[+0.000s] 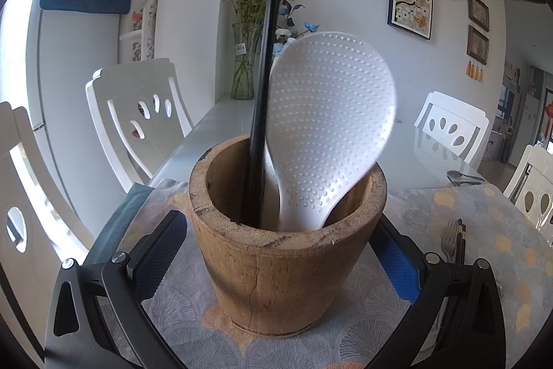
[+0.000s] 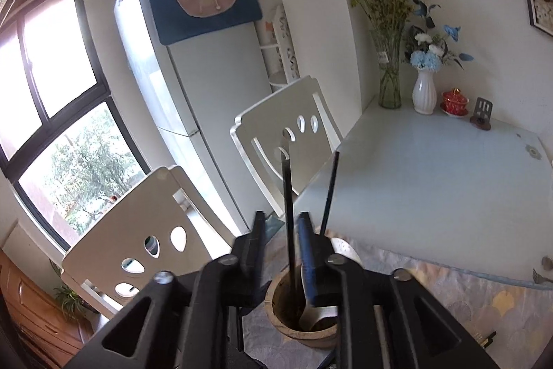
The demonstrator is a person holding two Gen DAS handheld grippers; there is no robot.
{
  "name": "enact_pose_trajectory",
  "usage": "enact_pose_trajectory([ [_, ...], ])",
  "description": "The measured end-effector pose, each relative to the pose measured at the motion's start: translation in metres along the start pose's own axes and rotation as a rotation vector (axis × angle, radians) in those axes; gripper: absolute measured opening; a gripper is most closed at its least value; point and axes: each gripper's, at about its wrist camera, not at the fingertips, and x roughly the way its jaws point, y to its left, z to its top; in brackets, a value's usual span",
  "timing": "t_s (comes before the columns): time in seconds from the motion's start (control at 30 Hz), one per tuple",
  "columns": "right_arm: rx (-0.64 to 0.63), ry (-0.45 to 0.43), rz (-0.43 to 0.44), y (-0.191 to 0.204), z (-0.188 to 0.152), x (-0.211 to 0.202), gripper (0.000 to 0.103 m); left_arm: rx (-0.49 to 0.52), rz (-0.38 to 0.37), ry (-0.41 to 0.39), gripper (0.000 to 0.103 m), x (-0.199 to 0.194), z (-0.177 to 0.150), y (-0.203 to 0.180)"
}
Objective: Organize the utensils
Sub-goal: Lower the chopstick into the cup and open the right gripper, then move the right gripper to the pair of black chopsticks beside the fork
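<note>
- Left claw [image 1: 276, 251]: its two black fingers with blue pads stand either side of the round, thick-walled wooden utensil pot [image 1: 287, 251], low on its wall. The left pad appears apart from the wall; the right pad's contact is hidden behind the pot, so I cannot tell whether this claw grips it.
- The pot stands upright on the grey, fan-patterned placemat [image 1: 466, 223] covering the near end of the pale glass tabletop [image 2: 432, 178].
- Inside the pot: a white dimpled plastic rice paddle [image 1: 331, 127], handle down, head leaning right above the rim, and black chopsticks [image 1: 268, 64] standing nearly upright on the left side of the opening.
- Right claw [image 2: 282, 230]: positioned above the pot, jaws partly parted. One black chopstick [image 2: 288, 213] runs up through the gap between the fingers with no pad pressing on it; a second chopstick [image 2: 330, 192] leans just outside the right finger.
- Remaining on the placemat, to the right of the pot: a metal fork [image 1: 449, 239] beside further dark chopsticks [image 1: 460, 241]. A metal spoon [image 1: 461, 177] lies on the bare tabletop beyond.
</note>
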Motion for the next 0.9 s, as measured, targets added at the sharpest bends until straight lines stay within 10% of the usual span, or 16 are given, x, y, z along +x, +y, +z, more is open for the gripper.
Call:
enact_pose_trajectory([
  [0.07, 0.020, -0.010, -0.004, -0.004, -0.001, -0.003, 0.050, -0.001, 0.001, 0.000, 0.103, 0.000, 0.000, 0.000],
  [0.47, 0.203, -0.091, -0.038, -0.047, -0.002, -0.039, 0.055, -0.002, -0.002, 0.001, 0.103, 0.000, 0.000, 0.000],
  [0.9, 0.760, 0.019, -0.187, -0.161, -0.078, -0.060, 0.055, -0.002, -0.002, 0.001, 0.103, 0.000, 0.000, 0.000],
])
